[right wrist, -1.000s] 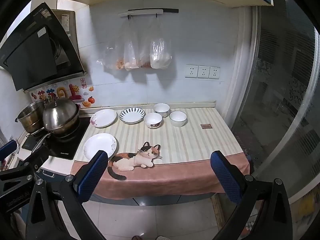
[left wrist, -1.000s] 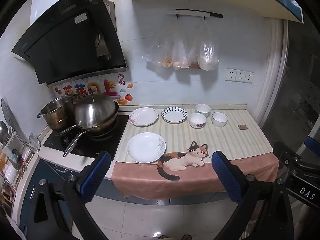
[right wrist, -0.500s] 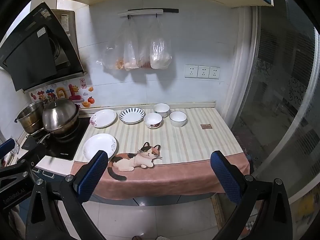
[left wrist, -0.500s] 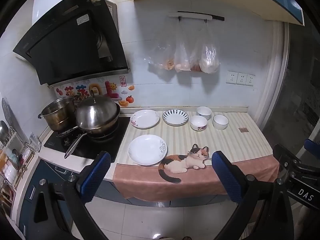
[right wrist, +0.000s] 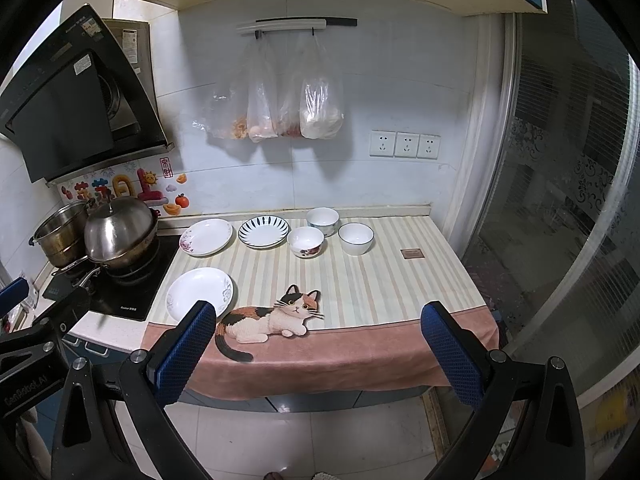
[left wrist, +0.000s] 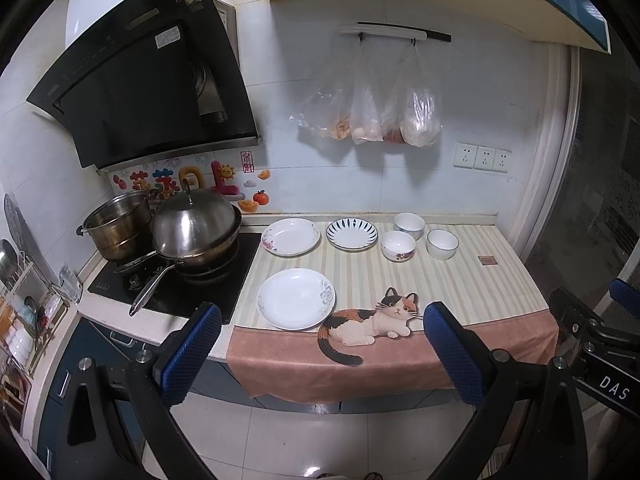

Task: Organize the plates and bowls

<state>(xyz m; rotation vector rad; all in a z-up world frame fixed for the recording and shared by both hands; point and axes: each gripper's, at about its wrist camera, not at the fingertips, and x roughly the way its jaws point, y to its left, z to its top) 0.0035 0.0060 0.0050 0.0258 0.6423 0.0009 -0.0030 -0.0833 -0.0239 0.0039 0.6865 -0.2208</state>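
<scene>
Both my claws hang out in front of the counter (left wrist: 460, 280), well apart from the dishes. My left claw (left wrist: 320, 354) gapes wide with nothing between its blue pads, and my right claw (right wrist: 318, 354) is just as wide and bare.

On the striped cloth with the cat picture (right wrist: 272, 318), a white plate with a grey-blue floral rim (left wrist: 296, 298) lies nearest me. Behind it sit a white plate with red flowers (left wrist: 291, 236) and a blue-striped white plate (left wrist: 351, 233) side by side. Right of those stand three white bowls: a red-flowered one (left wrist: 398, 245), one behind it (left wrist: 409, 225), and a dark-rimmed one (left wrist: 442, 243). A lidded steel wok (left wrist: 196, 232) sits on the black stove.
</scene>
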